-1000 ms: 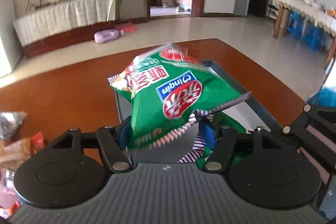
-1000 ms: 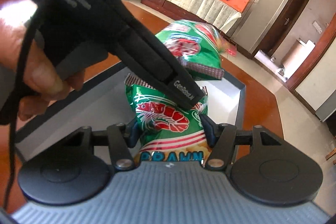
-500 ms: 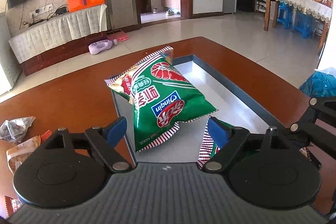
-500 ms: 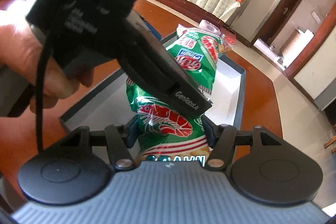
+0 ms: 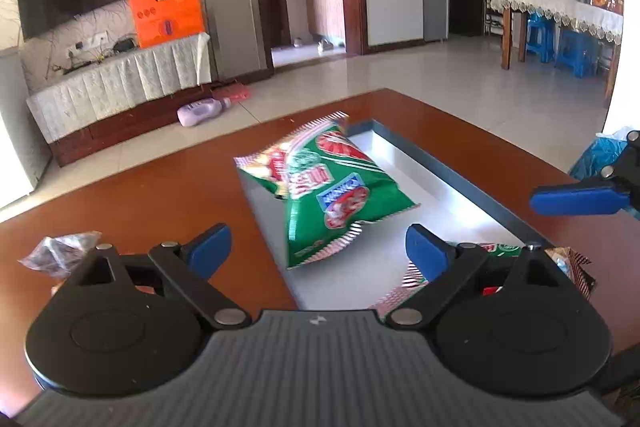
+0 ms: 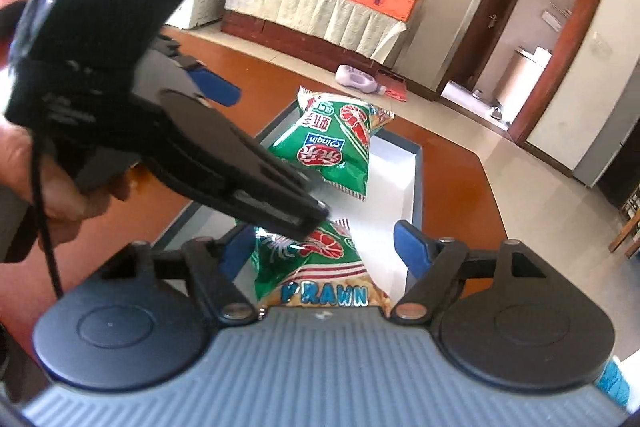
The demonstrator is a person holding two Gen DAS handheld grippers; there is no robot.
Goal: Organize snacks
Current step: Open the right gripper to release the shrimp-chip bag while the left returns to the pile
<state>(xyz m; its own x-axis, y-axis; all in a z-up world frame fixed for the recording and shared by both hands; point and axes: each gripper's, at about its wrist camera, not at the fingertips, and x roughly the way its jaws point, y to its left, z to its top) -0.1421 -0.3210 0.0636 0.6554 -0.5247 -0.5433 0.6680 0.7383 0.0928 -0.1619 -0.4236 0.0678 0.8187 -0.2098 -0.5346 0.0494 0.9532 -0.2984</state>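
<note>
Nearest, my right gripper (image 6: 324, 251) has just spread its jaws, releasing the prawn bag (image 6: 316, 267) in the grey tray (image 5: 460, 179); beyond, my left gripper (image 5: 318, 247), just opened wide, holds nothing, the second green bag (image 5: 332, 191) lying farther along the tray on the table (image 5: 160, 195).

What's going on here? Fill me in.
A person with a gripper in each hand is putting snacks into a grey tray on a brown table. The left gripper has just been opening and is clear of the far green prawn cracker bag lying in the tray. The right gripper has just been opening around the near green bag.
</note>
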